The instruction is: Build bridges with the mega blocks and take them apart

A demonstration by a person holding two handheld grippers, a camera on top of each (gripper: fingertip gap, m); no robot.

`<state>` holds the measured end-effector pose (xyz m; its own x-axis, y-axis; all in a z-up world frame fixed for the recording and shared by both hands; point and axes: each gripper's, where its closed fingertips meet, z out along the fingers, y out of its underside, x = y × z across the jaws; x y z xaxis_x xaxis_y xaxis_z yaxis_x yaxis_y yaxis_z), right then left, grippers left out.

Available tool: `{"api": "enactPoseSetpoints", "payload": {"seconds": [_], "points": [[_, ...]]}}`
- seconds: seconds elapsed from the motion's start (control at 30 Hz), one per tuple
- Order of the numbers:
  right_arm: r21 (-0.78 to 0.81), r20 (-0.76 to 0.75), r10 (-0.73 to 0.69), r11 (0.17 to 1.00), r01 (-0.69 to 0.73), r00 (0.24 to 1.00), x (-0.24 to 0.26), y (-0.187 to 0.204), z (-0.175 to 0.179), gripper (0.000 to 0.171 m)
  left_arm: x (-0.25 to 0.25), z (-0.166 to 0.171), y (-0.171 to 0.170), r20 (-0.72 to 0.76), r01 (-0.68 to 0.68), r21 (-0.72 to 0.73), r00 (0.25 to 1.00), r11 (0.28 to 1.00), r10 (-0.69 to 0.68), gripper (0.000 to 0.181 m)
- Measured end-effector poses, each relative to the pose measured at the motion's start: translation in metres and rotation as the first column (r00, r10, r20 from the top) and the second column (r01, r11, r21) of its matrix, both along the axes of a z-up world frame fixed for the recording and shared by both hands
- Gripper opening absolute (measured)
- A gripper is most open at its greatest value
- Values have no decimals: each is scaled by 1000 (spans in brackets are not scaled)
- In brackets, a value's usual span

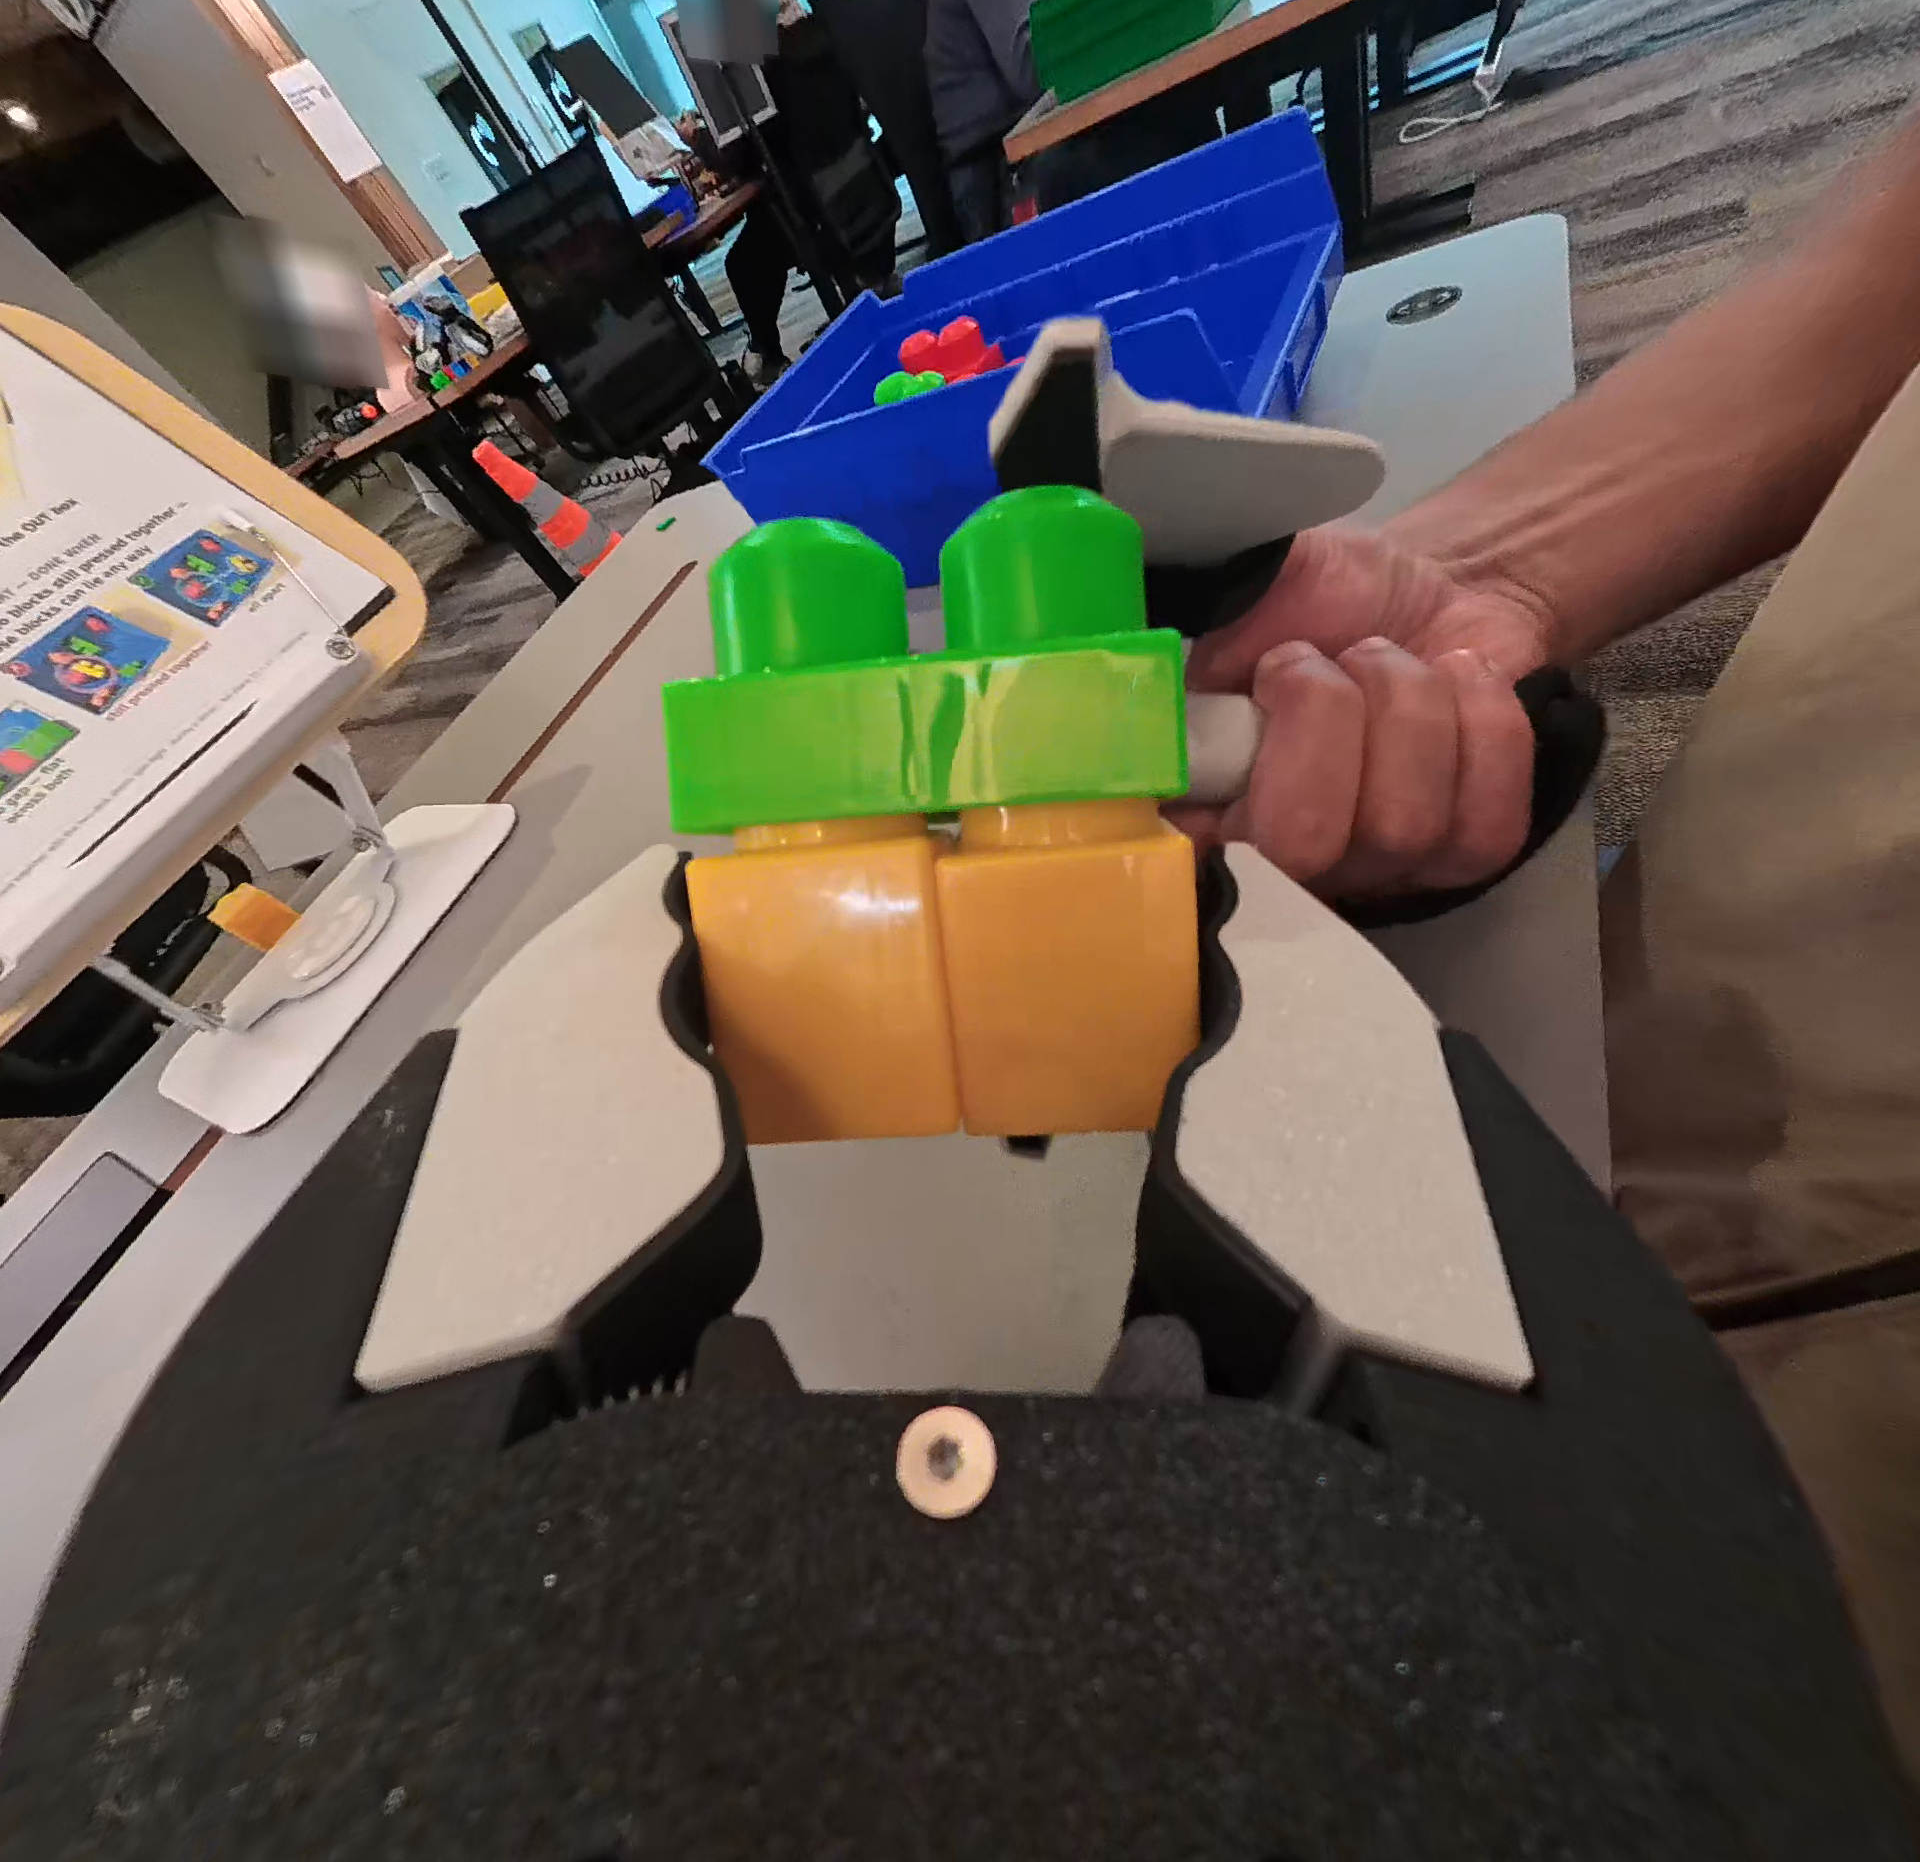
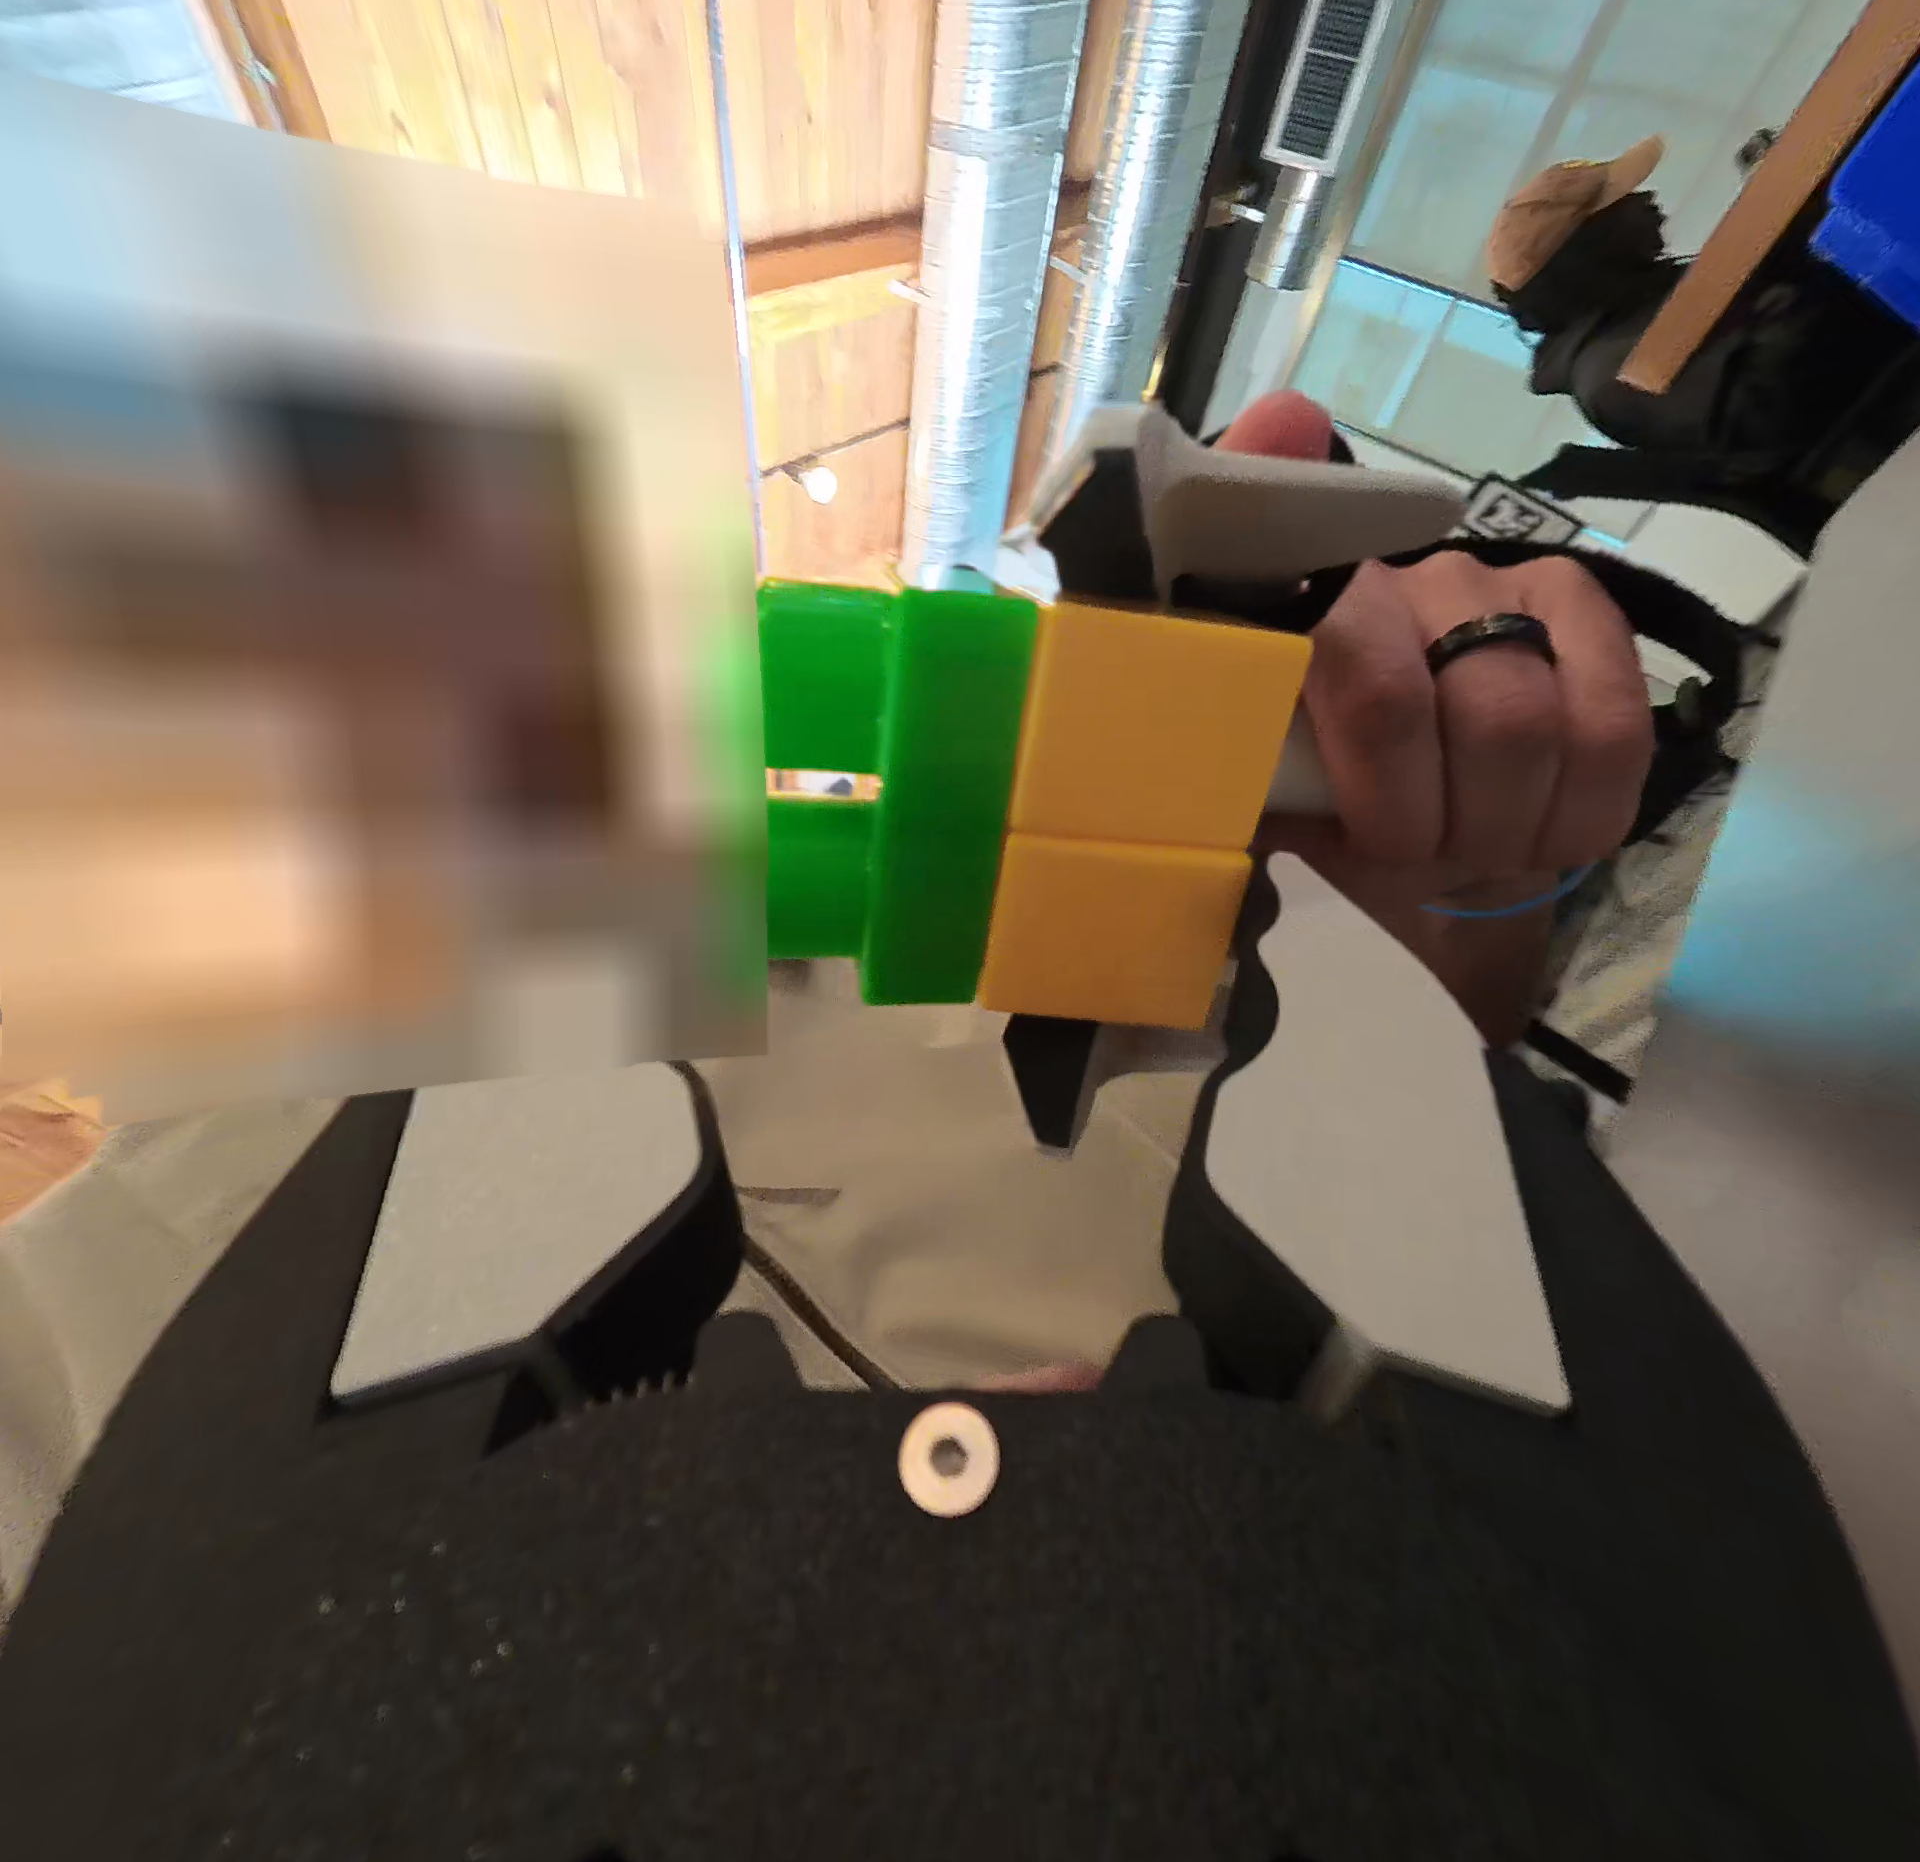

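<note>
Bridge of mega blocks sits clamped in left gripper (image 1: 940,981), fingers pressing both sides of two yellow blocks (image 1: 940,991) w/ green block (image 1: 925,742) pushed onto their studs, held above the grey table (image 1: 1455,358). Right gripper (image 2: 977,991) is spread wide, its jaws around the stack's end but not pinching it; right hand (image 1: 1382,711) grips its handle. Blue bin (image 1: 1091,358) w/ loose red & green pieces stands behind.

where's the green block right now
In the left wrist view the green block sits centre frame, pressed onto the two yellow blocks that the left claw grips, with the blue bin behind it.
</note>
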<state>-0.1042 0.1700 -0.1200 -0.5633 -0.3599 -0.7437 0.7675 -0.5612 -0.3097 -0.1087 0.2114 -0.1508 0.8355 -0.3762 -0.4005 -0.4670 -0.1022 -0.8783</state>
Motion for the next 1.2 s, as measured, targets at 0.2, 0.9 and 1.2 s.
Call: {"api": "enactPoseSetpoints", "payload": {"seconds": [0.2,0.9,1.2], "points": [[133,-15,-10,991,11,1000,-9,4,8,103,10,3,-5,13,57,65,998,996,-58,91],[195,71,-51,980,36,996,-22,11,-6,92,12,-11,13,-150,24,96,989,995,-9,90],[144,116,-102,986,85,988,-28,15,-12,91,6,-19,11,-118,-16,21,993,1000,19,90]]}}
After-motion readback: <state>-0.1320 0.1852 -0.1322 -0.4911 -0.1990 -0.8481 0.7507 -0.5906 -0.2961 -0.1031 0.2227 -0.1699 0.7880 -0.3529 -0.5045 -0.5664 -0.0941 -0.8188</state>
